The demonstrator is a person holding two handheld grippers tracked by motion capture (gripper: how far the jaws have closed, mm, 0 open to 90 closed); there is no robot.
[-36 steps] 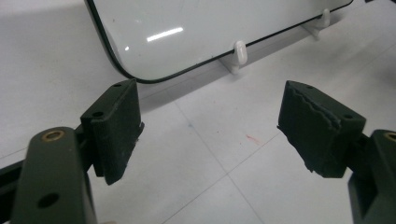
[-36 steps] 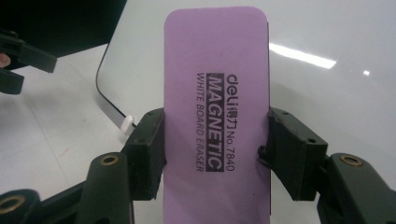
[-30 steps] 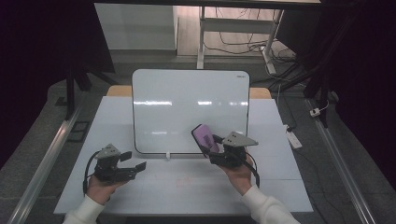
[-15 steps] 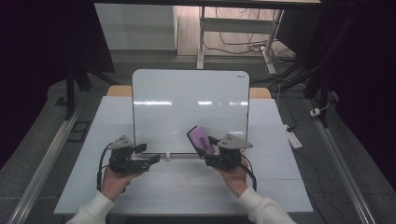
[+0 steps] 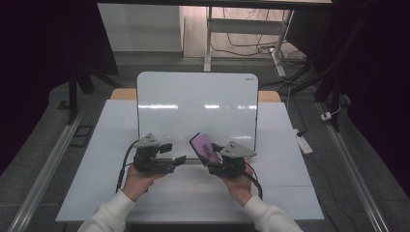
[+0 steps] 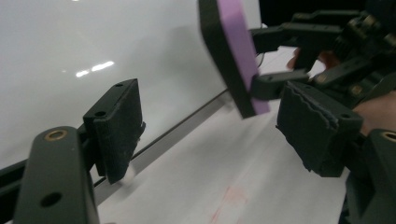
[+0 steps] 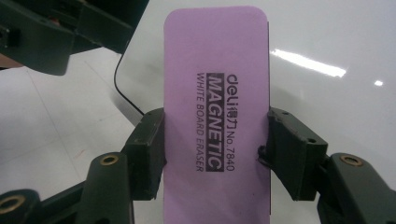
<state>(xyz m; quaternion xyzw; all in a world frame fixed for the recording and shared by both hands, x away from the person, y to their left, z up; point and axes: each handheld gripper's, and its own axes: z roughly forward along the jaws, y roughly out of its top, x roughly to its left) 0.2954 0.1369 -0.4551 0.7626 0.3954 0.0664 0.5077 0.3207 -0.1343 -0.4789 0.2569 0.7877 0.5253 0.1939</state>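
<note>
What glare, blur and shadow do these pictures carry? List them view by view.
High view: bright streaks of glare on the whiteboard, surroundings dark. Left gripper view: glare spots on the board, the near black jaws and the purple eraser soft. Right gripper view: the eraser's print sharp, a glare streak on the board, the right hand-held gripper clamping it.

right gripper [image 5: 212,155] clamps a purple eraser [image 5: 204,147] — left gripper [image 5: 178,160] just beside, before the whiteboard [image 5: 193,104].
</note>
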